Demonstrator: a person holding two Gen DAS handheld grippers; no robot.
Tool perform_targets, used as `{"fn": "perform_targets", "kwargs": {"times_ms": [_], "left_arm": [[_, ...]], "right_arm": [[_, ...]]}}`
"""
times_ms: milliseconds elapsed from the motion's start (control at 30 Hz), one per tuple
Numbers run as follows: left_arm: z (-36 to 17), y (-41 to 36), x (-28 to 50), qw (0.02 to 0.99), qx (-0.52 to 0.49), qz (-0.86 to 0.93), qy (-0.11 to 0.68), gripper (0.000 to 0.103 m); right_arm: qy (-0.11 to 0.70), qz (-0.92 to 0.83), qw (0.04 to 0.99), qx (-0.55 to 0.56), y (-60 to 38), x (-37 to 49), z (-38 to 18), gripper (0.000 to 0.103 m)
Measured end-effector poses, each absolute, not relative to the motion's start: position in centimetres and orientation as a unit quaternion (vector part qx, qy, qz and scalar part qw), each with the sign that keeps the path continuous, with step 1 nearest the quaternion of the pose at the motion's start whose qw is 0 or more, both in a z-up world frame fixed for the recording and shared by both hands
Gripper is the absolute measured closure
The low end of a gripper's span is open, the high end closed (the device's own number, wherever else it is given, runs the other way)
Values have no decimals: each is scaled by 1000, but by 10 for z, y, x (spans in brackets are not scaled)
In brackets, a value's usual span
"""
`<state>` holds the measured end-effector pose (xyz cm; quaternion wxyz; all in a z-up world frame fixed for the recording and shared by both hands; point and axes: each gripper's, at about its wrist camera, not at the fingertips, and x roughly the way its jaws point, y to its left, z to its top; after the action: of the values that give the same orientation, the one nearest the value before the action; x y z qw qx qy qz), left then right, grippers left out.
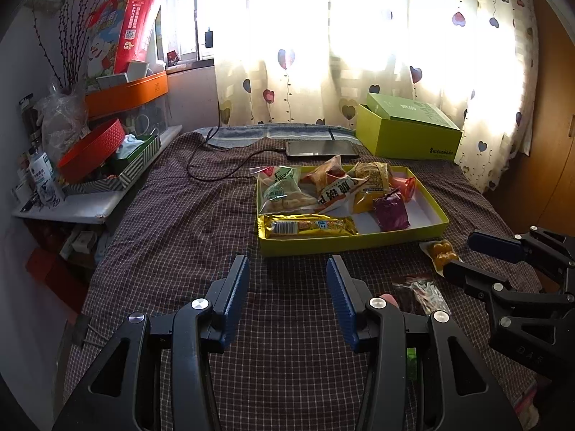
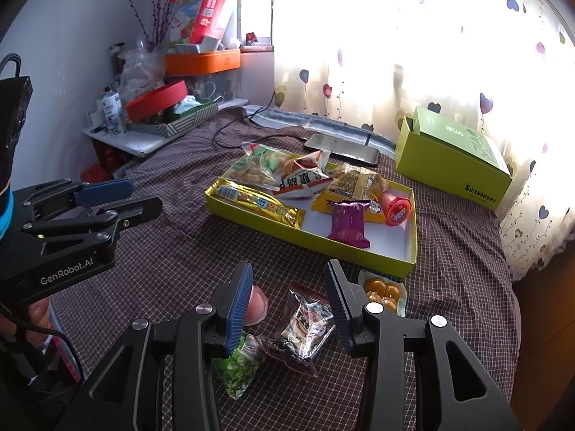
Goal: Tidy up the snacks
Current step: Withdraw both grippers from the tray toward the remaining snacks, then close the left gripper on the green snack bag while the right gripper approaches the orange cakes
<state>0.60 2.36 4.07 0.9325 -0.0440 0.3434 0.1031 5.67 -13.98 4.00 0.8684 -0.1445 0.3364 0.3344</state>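
Observation:
A shallow yellow-green tray on the checked bedspread holds several snack packets, among them a long yellow bar, a purple packet and a red jelly cup. My left gripper is open and empty, short of the tray's near edge. My right gripper is open above loose snacks: a clear packet with dark contents, a pink jelly cup, a green pea packet and a pack of yellow sweets.
A green lidded box and a phone on a cable lie beyond the tray by the curtain. A cluttered side shelf with orange and red boxes stands at the left of the bed.

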Motion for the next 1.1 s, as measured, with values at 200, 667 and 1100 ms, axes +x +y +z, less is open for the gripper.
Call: {"fn": "perform_targets", "kwargs": {"times_ms": [200,667,1100], "left_arm": [[36,20,1,930,-49,99,352,57],[22,9,-6,922,-56,84,374,57],[6,-4,-3,915,-57,63,395,57]], "right_arm": [[339,334,868,-141,-147,52,38,61],[351,327,869,-126,-167,47,29,61],[366,319,867,-114,-178,53,18,59]]}}
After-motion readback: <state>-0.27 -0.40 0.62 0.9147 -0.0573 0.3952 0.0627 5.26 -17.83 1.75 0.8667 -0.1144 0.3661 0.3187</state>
